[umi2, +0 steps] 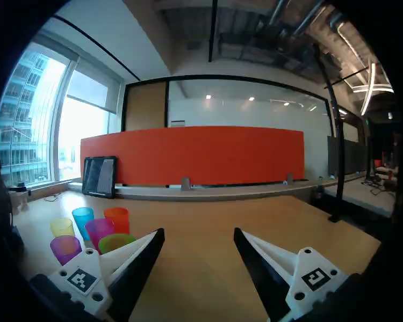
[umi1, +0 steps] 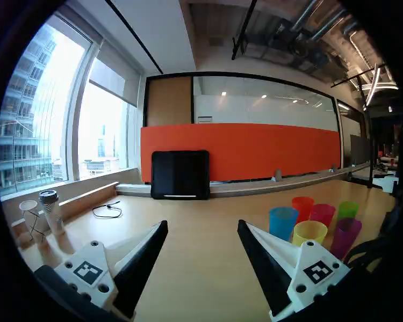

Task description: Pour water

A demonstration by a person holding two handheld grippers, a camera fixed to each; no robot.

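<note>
Wooden desk [umi1: 201, 209], coloured cups [umi1: 315, 225] clustered; left gripper [umi1: 202, 229] and right gripper [umi2: 199, 236] both spread, empty. Pouring looks not yet begun.

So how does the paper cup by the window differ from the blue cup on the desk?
The paper cup carries a dark lid; the blue cup is open at the top. The paper cup is pale; the blue cup is bright tinted plastic. The paper cup stands by the window, the blue cup among other coloured cups on the desk. Both stand upright.
</note>
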